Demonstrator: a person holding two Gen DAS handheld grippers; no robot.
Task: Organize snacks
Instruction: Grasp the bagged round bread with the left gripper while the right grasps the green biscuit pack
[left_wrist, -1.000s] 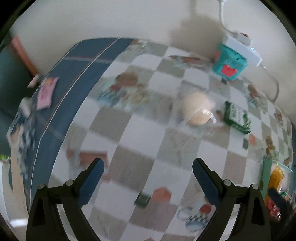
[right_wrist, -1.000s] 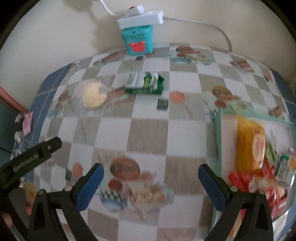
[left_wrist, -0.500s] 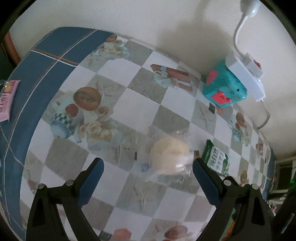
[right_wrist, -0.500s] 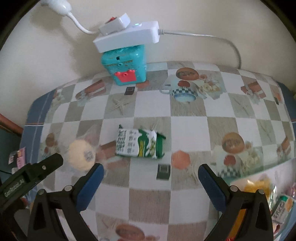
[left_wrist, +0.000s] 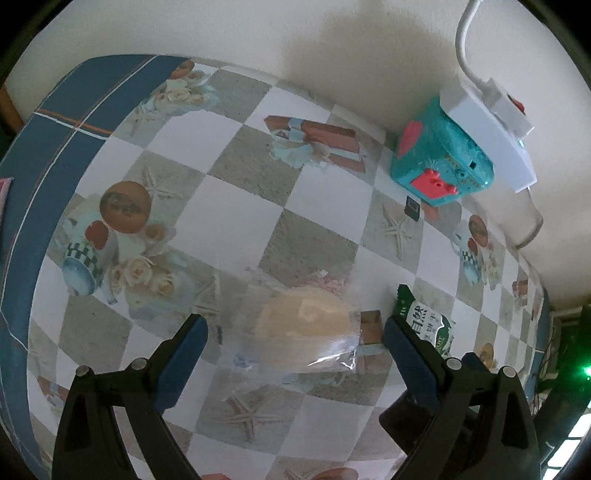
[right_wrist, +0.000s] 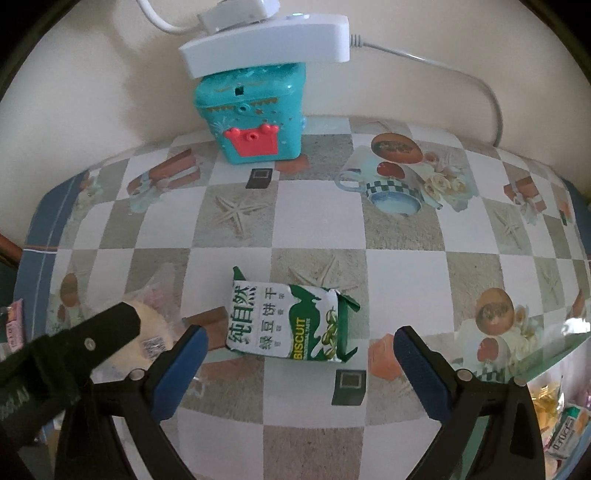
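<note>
A pale round bun in a clear wrapper lies on the checkered tablecloth, between the tips of my open left gripper. A green biscuit packet lies flat just ahead of my open right gripper, framed by its two fingers. The packet also shows in the left wrist view, to the right of the bun. The bun shows in the right wrist view, partly hidden by the left gripper's finger. Both grippers are empty.
A teal toy box with a white power strip on top stands against the wall. A clear tray with several snacks sits at the right. A pink packet lies at the left edge.
Both grippers have moved forward and lower. The bun now sits between the left fingers and the biscuit packet between the right fingers. Both stay open.
</note>
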